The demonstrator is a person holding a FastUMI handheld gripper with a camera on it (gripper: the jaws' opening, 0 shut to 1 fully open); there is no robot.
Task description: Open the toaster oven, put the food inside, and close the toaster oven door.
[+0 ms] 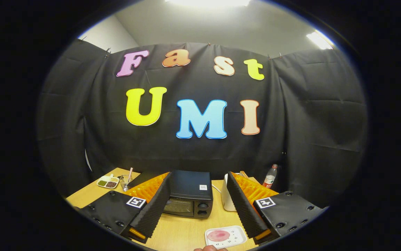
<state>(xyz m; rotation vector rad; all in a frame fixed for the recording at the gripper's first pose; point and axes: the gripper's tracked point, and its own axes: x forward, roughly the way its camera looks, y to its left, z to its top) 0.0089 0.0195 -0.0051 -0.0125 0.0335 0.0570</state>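
1. Gripper (200,205): jaws spread wide, nothing held; fingers (151,209) hover above the wooden surface (183,230).
2. Toaster oven (189,194): sits on surface just ahead of and between the fingers, door closed, knobs at its right front.
3. Food (218,235): pink slice on white tray (237,238), near side of surface, between fingers, closer to right finger.
4. Misc: sectioned dish (108,182) far left; bottle (270,176) far right; white jug (226,198) beside oven.
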